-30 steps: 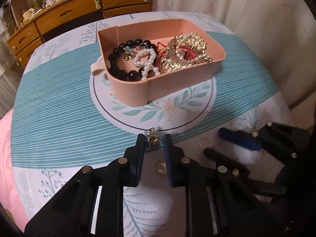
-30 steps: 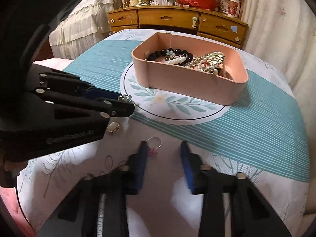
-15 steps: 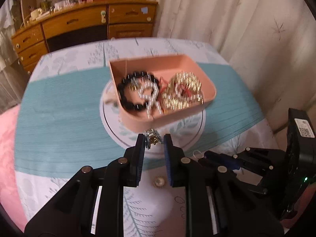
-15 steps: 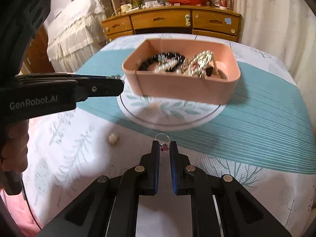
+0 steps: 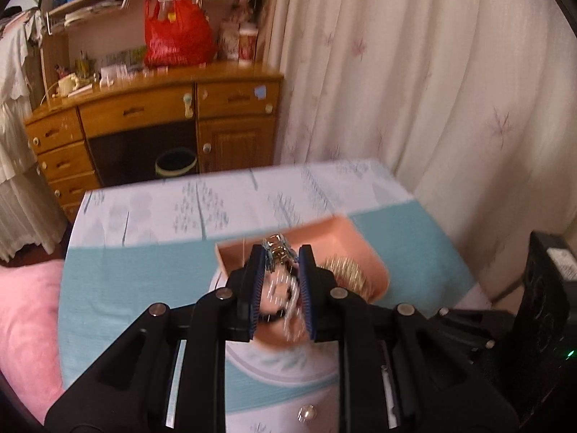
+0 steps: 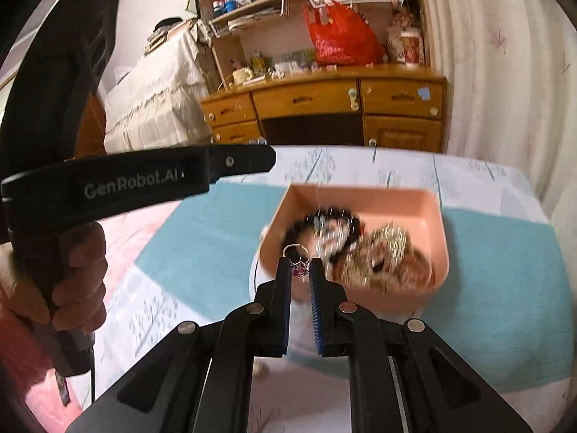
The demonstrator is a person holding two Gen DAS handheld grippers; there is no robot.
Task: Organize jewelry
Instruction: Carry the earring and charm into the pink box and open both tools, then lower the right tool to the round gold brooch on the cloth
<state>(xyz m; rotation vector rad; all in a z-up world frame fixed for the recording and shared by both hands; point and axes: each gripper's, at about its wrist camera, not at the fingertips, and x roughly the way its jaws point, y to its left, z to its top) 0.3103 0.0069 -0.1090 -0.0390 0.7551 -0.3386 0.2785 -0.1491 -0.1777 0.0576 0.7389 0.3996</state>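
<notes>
Both tongs are clamped on small pieces, the left gripper (image 5: 282, 252) pinching a gold clip (image 5: 277, 249) and the right gripper (image 6: 300, 267) a purple-stone ring (image 6: 298, 259), each hanging right over the pink tray's (image 6: 364, 200) near edge, so I'd guess both drops come next.

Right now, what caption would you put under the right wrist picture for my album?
Right tongs carry a silver ring with a purple stone over the pink jewelry tray.

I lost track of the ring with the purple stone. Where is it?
In the right wrist view, the ring is pinched in the right gripper, raised at the near left corner of the pink tray.
</notes>
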